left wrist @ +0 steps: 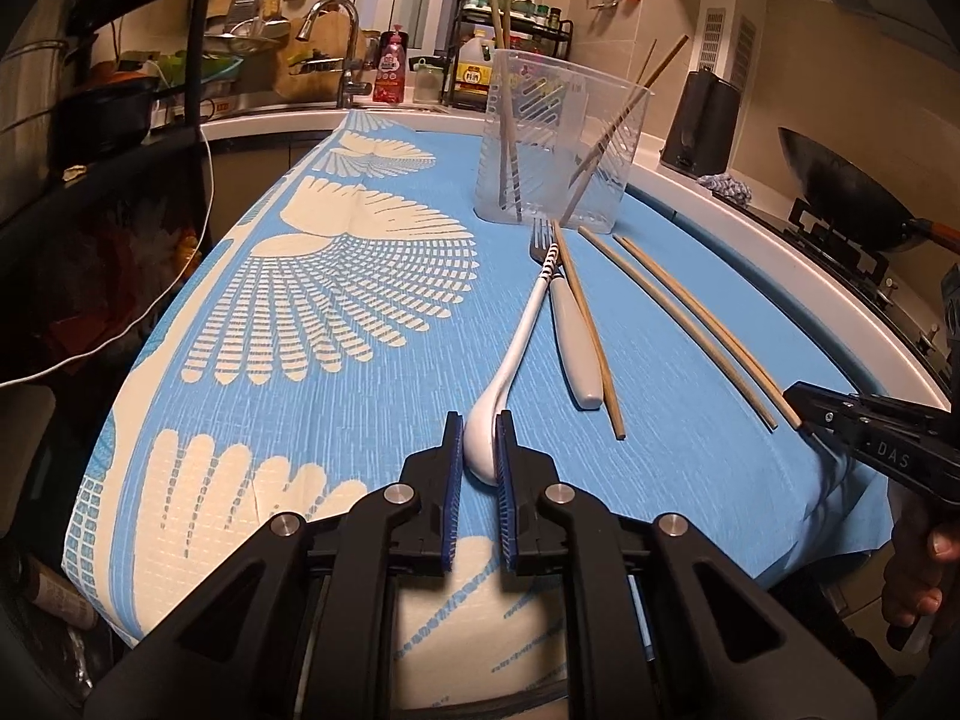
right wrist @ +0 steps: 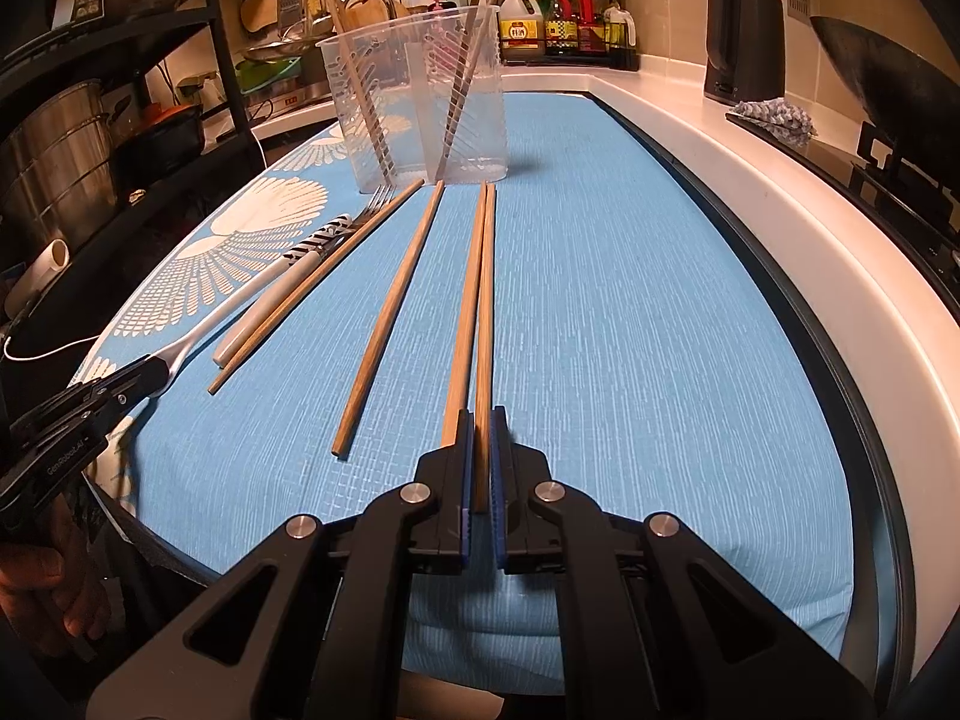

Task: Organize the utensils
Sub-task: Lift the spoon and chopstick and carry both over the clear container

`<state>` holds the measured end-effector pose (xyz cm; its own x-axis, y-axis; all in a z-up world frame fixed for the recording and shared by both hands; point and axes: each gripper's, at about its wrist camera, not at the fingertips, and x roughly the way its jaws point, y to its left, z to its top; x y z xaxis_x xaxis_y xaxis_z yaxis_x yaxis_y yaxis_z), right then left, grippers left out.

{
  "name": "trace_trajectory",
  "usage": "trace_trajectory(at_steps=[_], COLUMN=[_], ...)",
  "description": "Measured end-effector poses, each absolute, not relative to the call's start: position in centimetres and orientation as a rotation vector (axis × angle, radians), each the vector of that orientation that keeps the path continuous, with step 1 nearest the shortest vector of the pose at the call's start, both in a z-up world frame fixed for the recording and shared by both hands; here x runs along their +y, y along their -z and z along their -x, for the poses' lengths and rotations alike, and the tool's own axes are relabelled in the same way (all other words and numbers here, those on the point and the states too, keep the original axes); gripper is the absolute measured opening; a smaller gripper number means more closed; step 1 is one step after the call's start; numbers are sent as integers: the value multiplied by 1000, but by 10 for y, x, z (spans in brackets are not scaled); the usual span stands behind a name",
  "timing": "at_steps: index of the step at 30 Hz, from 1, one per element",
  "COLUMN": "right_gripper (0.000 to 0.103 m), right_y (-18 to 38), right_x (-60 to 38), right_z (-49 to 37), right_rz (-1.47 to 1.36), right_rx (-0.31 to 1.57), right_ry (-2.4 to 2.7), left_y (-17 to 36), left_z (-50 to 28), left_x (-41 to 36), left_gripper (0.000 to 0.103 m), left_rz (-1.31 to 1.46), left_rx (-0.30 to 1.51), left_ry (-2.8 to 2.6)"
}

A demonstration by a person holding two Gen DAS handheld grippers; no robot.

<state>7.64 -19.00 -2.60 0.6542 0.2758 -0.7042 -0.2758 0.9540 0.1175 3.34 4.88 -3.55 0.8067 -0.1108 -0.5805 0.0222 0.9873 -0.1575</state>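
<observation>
My left gripper [left wrist: 480, 426] is shut on the bowl of a white spoon [left wrist: 516, 336], which lies on the blue patterned cloth [left wrist: 360, 396] with its striped handle end pointing away. Beside the spoon lie a grey-handled fork [left wrist: 576, 354] and a wooden chopstick [left wrist: 591, 336]. My right gripper [right wrist: 480, 420] is shut on the near end of a chopstick [right wrist: 485, 300], with a second chopstick [right wrist: 463, 324] touching it on the left and a third [right wrist: 390, 324] further left. A clear plastic holder [right wrist: 420, 96] with chopsticks leaning in it stands at the far end.
The cloth drops off at its left edge, next to a dark shelf rack [left wrist: 120, 120] of pots. A white counter rim [right wrist: 780, 228] runs along the right, with a black kettle [right wrist: 744, 36], a rag and a wok [left wrist: 852, 192] on the stove. Sink tap and bottles stand behind.
</observation>
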Motion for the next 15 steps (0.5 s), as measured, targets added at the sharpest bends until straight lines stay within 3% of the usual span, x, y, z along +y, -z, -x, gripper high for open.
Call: trace_trajectory(at_steps=[15], right_gripper=[5], right_y=[23], right_x=[-206], right_z=[-78], right_rz=[-40], right_rx=[787], right_ry=[-219], left_y=[28], left_z=[-24], left_x=[69], left_gripper=[10], left_rz=[202], left_rx=[576], left_ry=[-30])
